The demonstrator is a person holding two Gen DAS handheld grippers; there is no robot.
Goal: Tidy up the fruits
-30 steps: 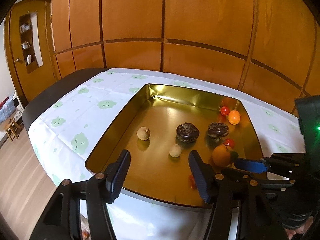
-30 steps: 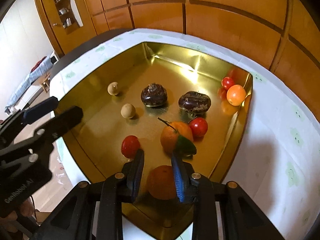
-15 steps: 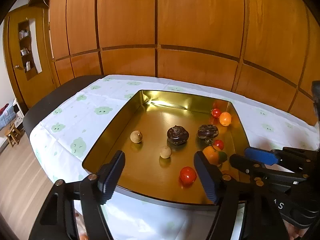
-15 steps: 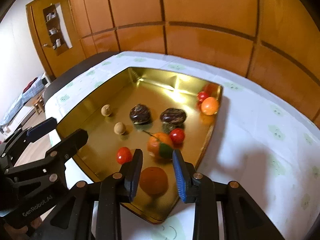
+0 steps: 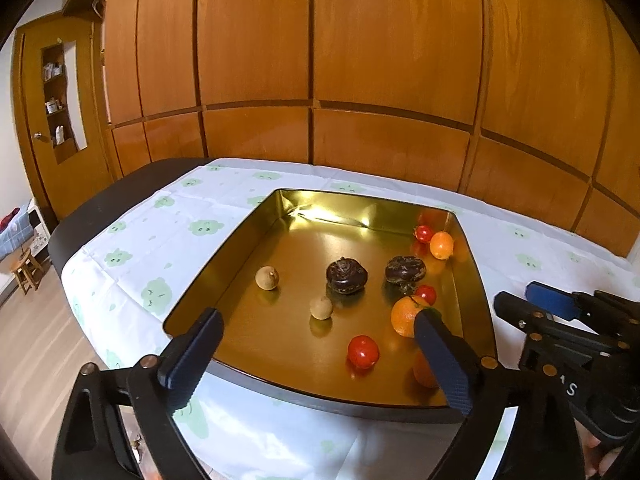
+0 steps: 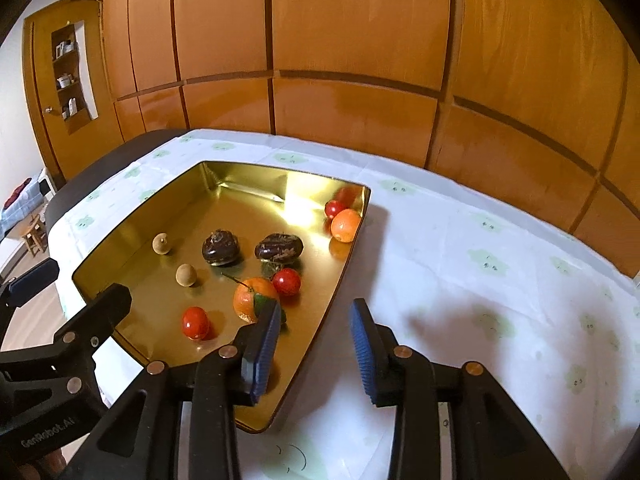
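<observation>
We saw a gold metal tray [image 5: 224,256], its polished floor mirroring the fruit. The tomatoes [image 5: 363,351] looked smooth and glossy, the two dark fruits [image 5: 346,275] wrinkled and dull. Under the tray lay a matt white cloth [image 6: 460,248] printed with green figures. Behind stood varnished wood panelling [image 5: 256,40] with a soft sheen.

Left wrist view: looks forward and downward along its fingers from the near edge of the gold tray [image 5: 208,280], close range, facing the wood-panelled wall [image 5: 360,60]. Right wrist view: same heading, positioned further right, over the tray's near right corner [image 6: 264,426] and the tablecloth [image 6: 480,280]. Both views share the tray, its fruit, the wall and the door [image 6: 48,92]; each sees the other gripper at its frame edge.
</observation>
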